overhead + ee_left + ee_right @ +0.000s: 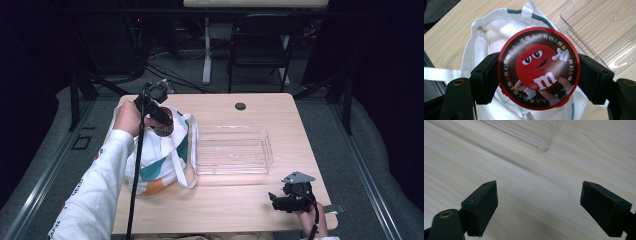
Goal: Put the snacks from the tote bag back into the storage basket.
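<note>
My left tool [537,75] is clamped on the round red tin [539,68] above the open tote bag [486,32], the clear tray [232,150] just to its right, nearer than my wide-apart right tool [539,205].

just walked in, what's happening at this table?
A person is working with two handheld tools. The left tool is shut on a round red candy tin with a cartoon lid, held above the open white cloth tote bag at the left of the wooden table. An empty clear plastic tray lies beside the bag. The right tool is open with nothing between its jaws, near the table's front right corner.
</note>
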Action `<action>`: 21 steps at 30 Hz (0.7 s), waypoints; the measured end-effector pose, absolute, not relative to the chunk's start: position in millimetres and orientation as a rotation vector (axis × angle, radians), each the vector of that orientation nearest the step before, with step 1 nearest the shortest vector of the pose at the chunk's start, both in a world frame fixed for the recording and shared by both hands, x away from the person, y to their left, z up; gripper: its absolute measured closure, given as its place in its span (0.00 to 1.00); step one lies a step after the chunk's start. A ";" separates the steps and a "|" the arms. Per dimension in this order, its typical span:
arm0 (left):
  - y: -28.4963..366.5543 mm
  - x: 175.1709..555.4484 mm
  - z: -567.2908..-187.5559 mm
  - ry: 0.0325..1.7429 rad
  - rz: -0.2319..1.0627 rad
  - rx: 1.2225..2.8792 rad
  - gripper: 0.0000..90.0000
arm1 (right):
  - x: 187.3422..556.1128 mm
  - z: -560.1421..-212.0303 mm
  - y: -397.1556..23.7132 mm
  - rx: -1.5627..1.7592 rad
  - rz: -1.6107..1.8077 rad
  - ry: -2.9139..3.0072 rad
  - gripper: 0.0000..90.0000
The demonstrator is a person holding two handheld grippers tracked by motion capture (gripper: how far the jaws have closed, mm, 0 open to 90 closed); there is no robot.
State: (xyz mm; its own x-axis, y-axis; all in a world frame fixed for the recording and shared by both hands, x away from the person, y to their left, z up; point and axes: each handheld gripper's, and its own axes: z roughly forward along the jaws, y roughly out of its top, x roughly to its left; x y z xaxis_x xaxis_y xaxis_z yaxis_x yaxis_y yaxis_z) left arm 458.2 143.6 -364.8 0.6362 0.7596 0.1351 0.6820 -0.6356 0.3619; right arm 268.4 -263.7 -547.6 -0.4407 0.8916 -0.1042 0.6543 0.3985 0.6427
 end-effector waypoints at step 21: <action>103.4 462.4 -360.6 1.066 0.373 2.602 0.29 | 268.5 -547.6 -264.1 1.324 0.738 2.229 0.16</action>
State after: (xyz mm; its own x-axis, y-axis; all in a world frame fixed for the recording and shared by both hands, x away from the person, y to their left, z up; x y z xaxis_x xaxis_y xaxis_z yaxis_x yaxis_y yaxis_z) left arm 462.4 103.4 -360.6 0.6902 0.7132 0.1226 0.6343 -0.6778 0.3719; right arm 268.5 -264.1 -547.6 -0.4435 0.8906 -0.1008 0.6543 0.3985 0.6427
